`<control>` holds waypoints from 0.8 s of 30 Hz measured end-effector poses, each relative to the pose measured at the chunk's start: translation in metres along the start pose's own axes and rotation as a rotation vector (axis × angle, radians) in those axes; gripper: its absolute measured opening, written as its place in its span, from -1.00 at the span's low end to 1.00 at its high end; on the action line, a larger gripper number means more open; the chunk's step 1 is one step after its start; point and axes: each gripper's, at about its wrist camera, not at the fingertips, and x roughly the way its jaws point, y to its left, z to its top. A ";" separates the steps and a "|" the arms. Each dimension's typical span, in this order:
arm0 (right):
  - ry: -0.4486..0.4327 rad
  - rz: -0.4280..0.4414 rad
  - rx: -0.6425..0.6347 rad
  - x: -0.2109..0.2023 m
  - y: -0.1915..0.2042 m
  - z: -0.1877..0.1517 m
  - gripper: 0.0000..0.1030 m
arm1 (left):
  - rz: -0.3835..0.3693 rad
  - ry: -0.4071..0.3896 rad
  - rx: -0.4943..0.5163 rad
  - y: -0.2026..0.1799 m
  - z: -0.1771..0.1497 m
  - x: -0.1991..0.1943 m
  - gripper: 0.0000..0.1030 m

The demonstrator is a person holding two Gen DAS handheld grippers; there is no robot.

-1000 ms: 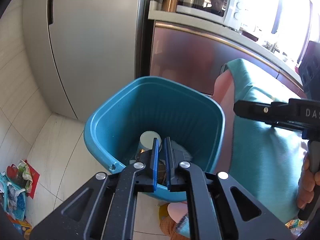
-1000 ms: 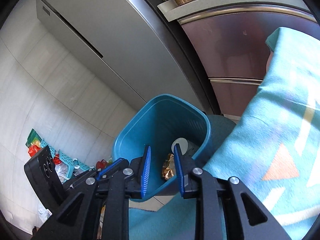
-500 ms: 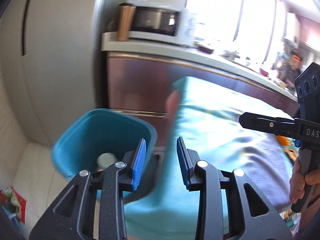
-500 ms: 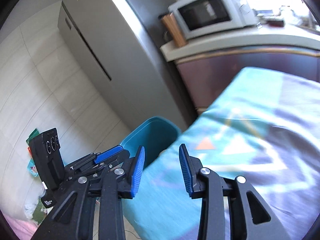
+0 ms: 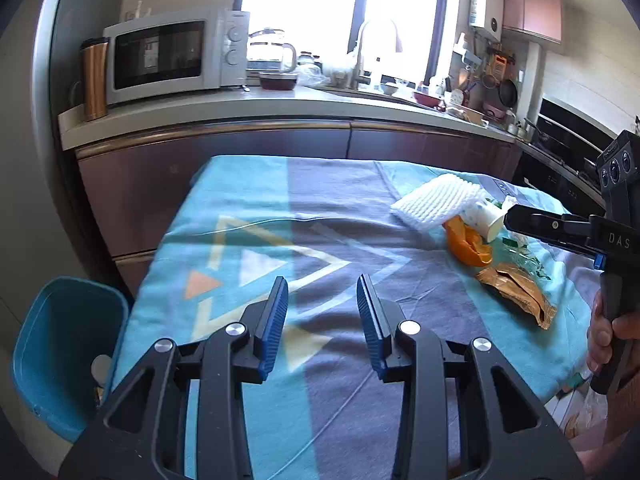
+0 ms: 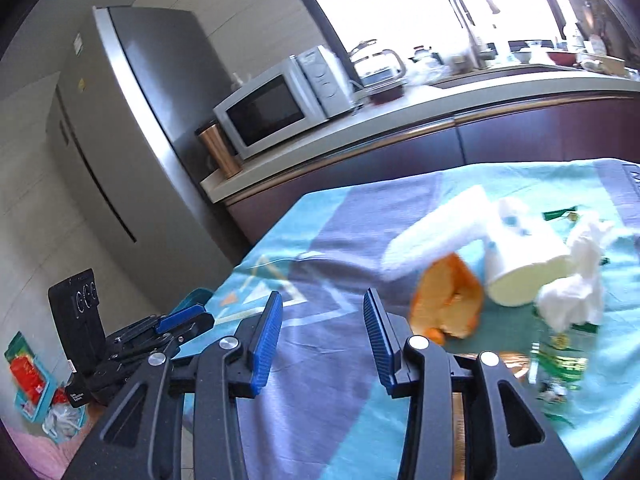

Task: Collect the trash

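Trash lies on the right of a table under a teal and purple cloth (image 5: 312,216): a white foam net (image 5: 436,202), a paper cup (image 5: 486,218) on its side, an orange peel (image 5: 466,244) and a brown wrapper (image 5: 516,294). My left gripper (image 5: 322,316) is open and empty over the cloth's near middle. My right gripper (image 6: 322,332) is open and empty, just left of the orange peel (image 6: 448,306) and the cup (image 6: 520,264). A white tissue (image 6: 576,292) and a green wrapper (image 6: 560,364) lie beside them. The blue bin (image 5: 52,344) stands at the table's left edge.
A kitchen counter (image 5: 248,102) with a microwave (image 5: 168,58), a copper tumbler (image 5: 94,78) and a kettle runs behind the table. A steel fridge (image 6: 132,128) stands to the left. More litter lies on the floor at the lower left in the right wrist view (image 6: 32,380).
Both grippers have swung from above the blue bin to the right over the table. The left gripper's jaws, close together a second ago, now stand wide apart; the right jaws have widened too.
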 end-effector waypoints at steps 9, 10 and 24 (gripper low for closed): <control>-0.081 -0.191 0.126 -0.041 -0.079 -0.006 -0.12 | -0.087 0.027 0.187 -0.081 0.031 0.059 -0.23; -0.083 -0.208 0.133 -0.045 -0.088 -0.007 -0.11 | -0.099 0.033 0.205 -0.089 0.034 0.066 -0.21; -0.038 -0.246 0.209 -0.033 -0.140 -0.001 0.11 | -0.060 0.129 0.324 -0.132 0.057 0.147 -0.18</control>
